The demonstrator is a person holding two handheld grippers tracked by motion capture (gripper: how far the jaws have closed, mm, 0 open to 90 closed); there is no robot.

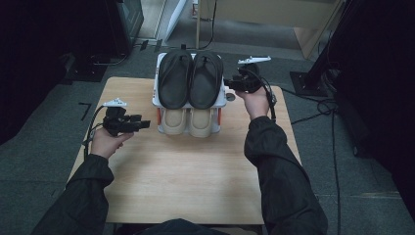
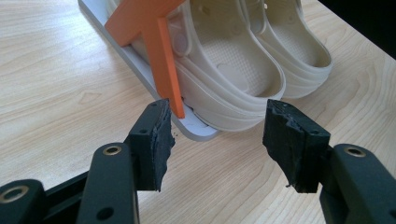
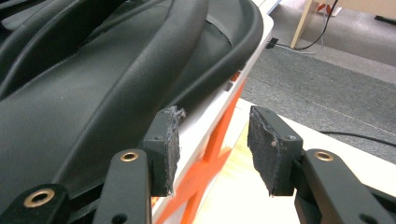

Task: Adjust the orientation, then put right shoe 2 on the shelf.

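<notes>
Right gripper (image 1: 231, 84): jaws spread, pinching nothing, beside the right-hand black sandal (image 1: 205, 78), apparently let go.
Left gripper (image 1: 143, 123): spread, idle, aimed at the beige clogs (image 1: 188, 122).
Rack (image 1: 221, 102): two tiers, sandals on top, clogs underneath, saving table (image 1: 186, 181) room.

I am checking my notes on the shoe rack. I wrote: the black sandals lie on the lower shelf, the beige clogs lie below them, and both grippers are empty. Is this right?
Not quite. The black sandals lie on the upper shelf of the rack, as the high view shows. The rest stands: the beige clogs lie below them, and the left gripper and right gripper are empty.
</notes>
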